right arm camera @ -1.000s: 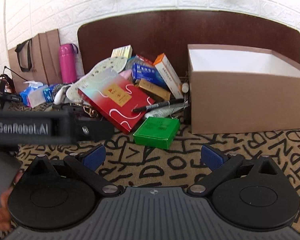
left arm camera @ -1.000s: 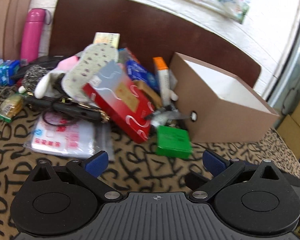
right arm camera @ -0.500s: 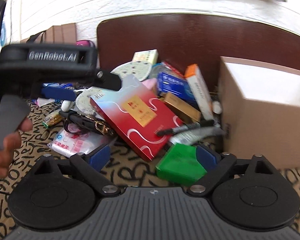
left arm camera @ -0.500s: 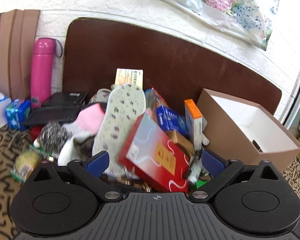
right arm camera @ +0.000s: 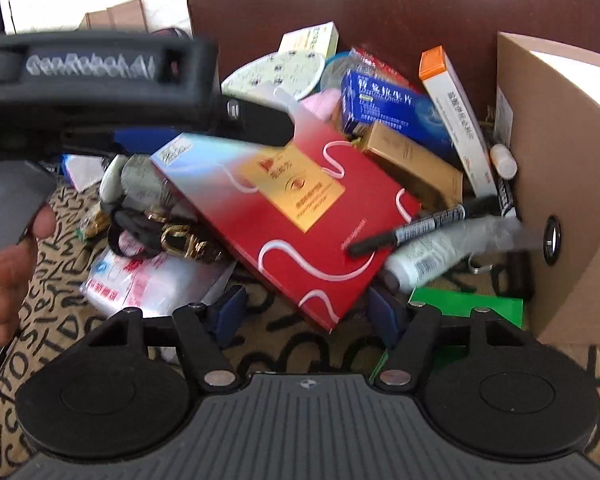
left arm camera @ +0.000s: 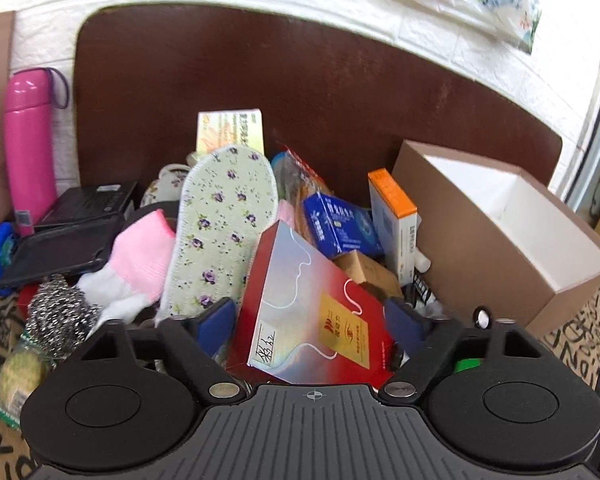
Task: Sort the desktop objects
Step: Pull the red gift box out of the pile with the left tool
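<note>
Leopard-patterned surface [right arm camera: 328,350] carries the pile. My left claw [left arm camera: 312,316], released, straddles the flat red glossy cardboard box [left arm camera: 300,312], long axis running away; my right claw [right arm camera: 306,312], released, faces its near corner.

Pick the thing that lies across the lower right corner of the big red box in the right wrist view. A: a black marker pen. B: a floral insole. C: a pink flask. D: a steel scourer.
A: the black marker pen rests slantwise on the red box, its tip over the box's red face, just above the white tube.
</note>
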Demonstrator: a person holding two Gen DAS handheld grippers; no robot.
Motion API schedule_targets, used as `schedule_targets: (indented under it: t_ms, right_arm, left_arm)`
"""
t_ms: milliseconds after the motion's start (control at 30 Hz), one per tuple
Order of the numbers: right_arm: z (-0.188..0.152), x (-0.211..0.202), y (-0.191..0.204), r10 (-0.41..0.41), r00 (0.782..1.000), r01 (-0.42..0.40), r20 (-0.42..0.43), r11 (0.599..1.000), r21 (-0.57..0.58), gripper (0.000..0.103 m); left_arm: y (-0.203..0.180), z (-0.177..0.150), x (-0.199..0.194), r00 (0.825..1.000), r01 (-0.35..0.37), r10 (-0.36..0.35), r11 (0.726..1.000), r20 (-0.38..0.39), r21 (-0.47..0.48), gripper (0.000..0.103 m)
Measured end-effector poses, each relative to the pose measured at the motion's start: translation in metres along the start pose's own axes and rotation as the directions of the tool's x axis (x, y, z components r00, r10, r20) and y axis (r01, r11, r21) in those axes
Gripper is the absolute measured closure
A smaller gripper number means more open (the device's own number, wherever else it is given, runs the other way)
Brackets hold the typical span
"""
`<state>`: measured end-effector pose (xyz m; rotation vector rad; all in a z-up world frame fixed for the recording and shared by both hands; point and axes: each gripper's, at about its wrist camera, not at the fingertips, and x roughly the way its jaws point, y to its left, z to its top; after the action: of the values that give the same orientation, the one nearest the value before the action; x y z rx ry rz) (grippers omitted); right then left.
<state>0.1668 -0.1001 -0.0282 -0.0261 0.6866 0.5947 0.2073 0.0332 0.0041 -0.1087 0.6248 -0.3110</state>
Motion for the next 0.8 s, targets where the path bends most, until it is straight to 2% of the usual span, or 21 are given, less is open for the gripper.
schedule_targets:
  t_ms: [67,100,200,333,467,567,667,800]
  right_arm:
    - [0.002,0.001,-0.002,0.003,1.000,-0.003,0.001,1.000,0.011,0.033]
    - [0.002,0.001,-0.003,-0.003,1.000,0.003,0.004,1.000,0.024,0.037]
    - [0.002,-0.006,-0.007,-0.001,1.000,0.001,0.003,0.999,0.038,0.039]
    - [-0.001,-0.024,-0.007,0.003,1.000,-0.003,0.009,0.999,0.035,0.040]
    - [-0.001,-0.050,-0.005,0.011,1.000,-0.011,0.020,0.999,0.036,0.042]
    - [-0.004,-0.074,-0.006,0.037,0.999,-0.038,0.026,0.998,0.042,0.045]
    - [-0.011,-0.094,-0.003,0.067,0.998,-0.068,0.018,0.998,0.018,0.051]
    - [-0.030,-0.115,0.001,0.056,0.998,-0.055,-0.019,0.998,0.011,0.051]
  left_arm:
    - [0.001,0.000,0.003,1.000,-0.009,0.009,1.000,-0.011,0.007,0.025]
    - [0.001,0.000,0.002,1.000,-0.020,0.020,1.000,-0.012,0.011,0.031]
    - [0.004,0.000,-0.003,0.999,-0.039,0.039,0.999,-0.013,0.002,0.049]
    - [0.005,-0.002,-0.011,1.000,-0.019,0.018,0.999,-0.018,-0.035,0.057]
    - [-0.007,-0.006,-0.032,1.000,-0.004,0.005,0.999,0.006,-0.040,0.057]
    - [-0.020,-0.013,-0.053,0.999,0.044,-0.043,0.998,0.015,-0.052,0.056]
    - [-0.035,-0.028,-0.066,0.992,0.120,-0.122,0.990,-0.026,-0.068,0.060]
    - [-0.054,-0.057,-0.073,0.986,0.143,-0.148,0.987,-0.072,-0.077,0.060]
